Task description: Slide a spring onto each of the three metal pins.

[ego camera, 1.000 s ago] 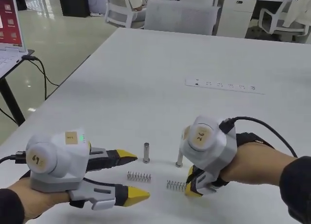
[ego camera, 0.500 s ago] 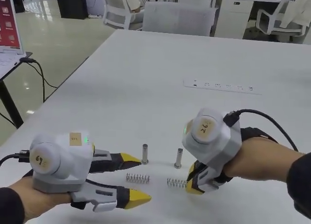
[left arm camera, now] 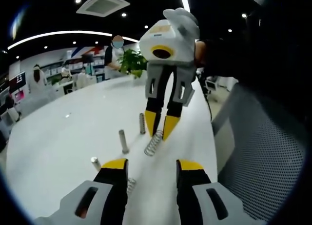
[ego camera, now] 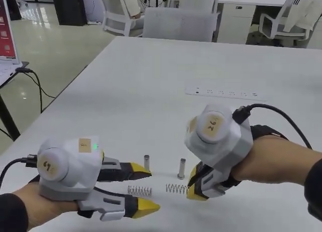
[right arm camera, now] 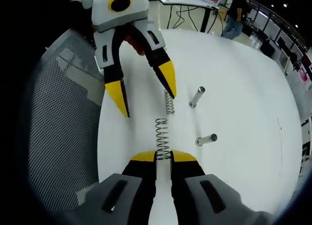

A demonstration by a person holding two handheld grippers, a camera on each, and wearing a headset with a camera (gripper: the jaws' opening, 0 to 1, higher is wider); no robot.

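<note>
Two short metal pins [ego camera: 147, 162] [ego camera: 181, 168] stand on the white table [ego camera: 166, 81]; the left gripper view holds three pins [left arm camera: 142, 123] [left arm camera: 123, 141] [left arm camera: 95, 163]. My right gripper [ego camera: 193, 189] [right arm camera: 164, 157] is shut on the end of one spring [ego camera: 176, 188] [right arm camera: 163, 137] that lies on the table, just in front of the right-hand pin [right arm camera: 207, 139]. A second spring [ego camera: 139, 190] [right arm camera: 169, 102] lies loose between the tips of my left gripper [ego camera: 144, 187] [left arm camera: 152, 165], which is open and holds nothing.
A white power strip [ego camera: 226, 93] lies further back on the table. Office chairs [ego camera: 176, 20] stand beyond the far edge. A cable [ego camera: 35, 81] hangs from a desk at the left. The table's near edge runs just under both hands.
The head camera has tilted. My left gripper has crept forward, its tips now beside the loose spring and the left pin. The right gripper still holds its spring low by the table.
</note>
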